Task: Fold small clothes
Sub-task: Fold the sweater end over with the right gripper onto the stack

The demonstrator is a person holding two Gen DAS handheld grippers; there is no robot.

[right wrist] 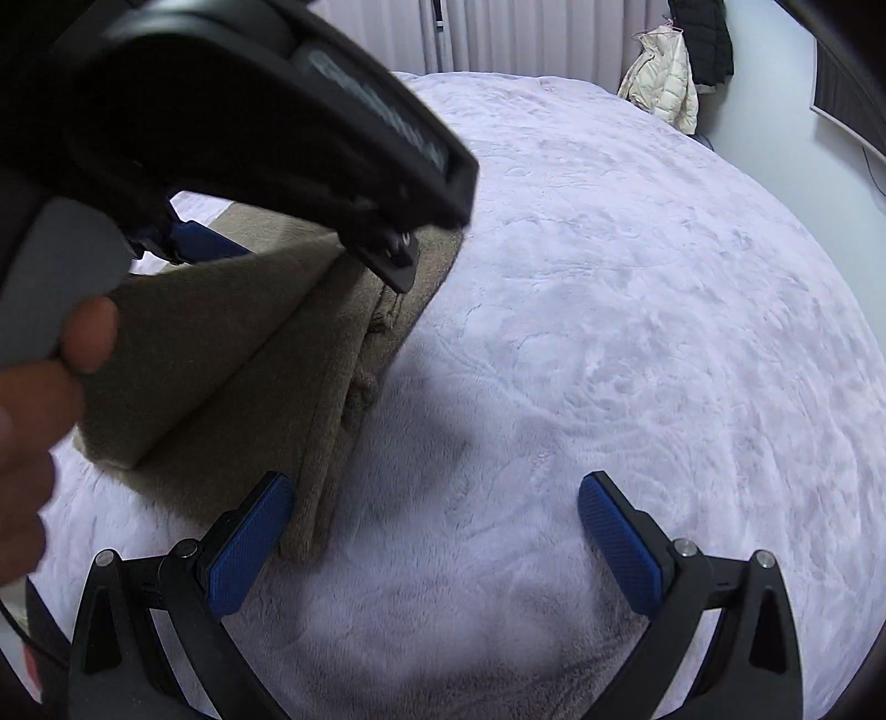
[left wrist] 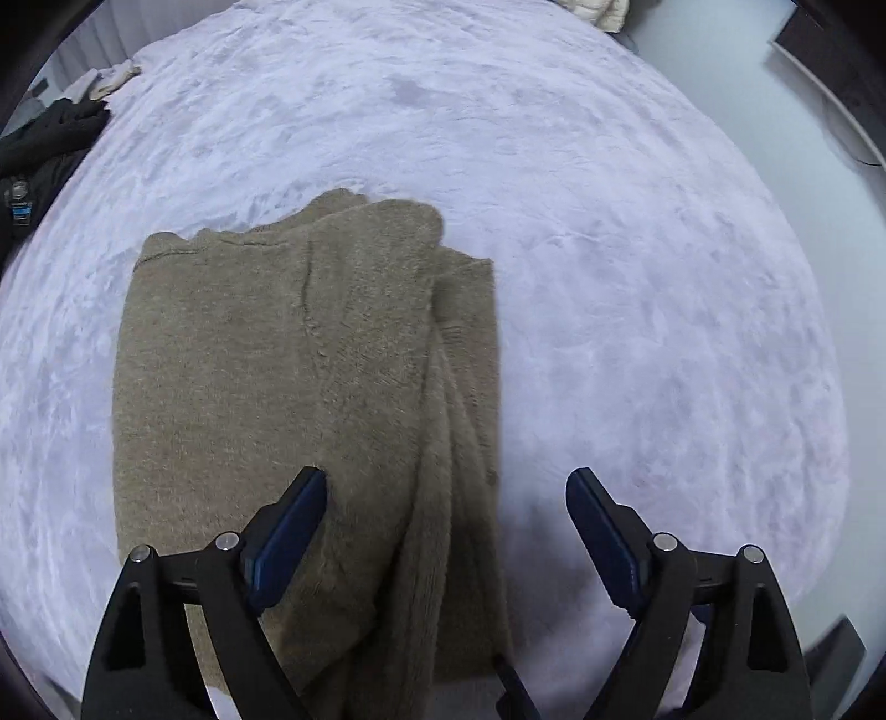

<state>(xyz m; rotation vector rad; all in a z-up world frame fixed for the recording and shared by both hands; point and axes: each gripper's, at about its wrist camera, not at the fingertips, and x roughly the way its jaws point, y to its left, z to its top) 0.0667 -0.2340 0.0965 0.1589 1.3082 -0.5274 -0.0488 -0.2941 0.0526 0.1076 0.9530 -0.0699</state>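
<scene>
Blue-padded jaws of the left gripper (left wrist: 446, 484) are seen spread wide at the near edge of the left wrist view, with nothing pinched between them. Its left pad hangs over the brown garment (left wrist: 288, 360); whether it touches the fabric cannot be told. Its right pad is placed over bare blanket (left wrist: 637, 277), apart from the cloth.

The right gripper (right wrist: 434, 490) is likewise held spread, with nothing between its jaws. Its left pad is found just beside the near corner of the garment (right wrist: 232, 399); contact cannot be confirmed. Its right pad is set over bare blanket (right wrist: 637, 304).

Item, task's own: one brown fleecy garment, laid folded on the pale lilac plush blanket. In the left wrist view several layers are stacked along its right edge, and the far edge is uneven. In the right wrist view an upper layer is seen raised in a slope above the lower layers.

Item: the left gripper's black body (right wrist: 266, 111), filling the upper left of the right wrist view above the garment, with the person's hand (right wrist: 33, 387) at the left edge.

Farther off: dark clothing (left wrist: 50, 138) at the blanket's far left edge; a cream padded jacket (right wrist: 662, 83) and a dark coat (right wrist: 700, 39) hung beyond the blanket; pale pleated curtains (right wrist: 526, 33) behind.
</scene>
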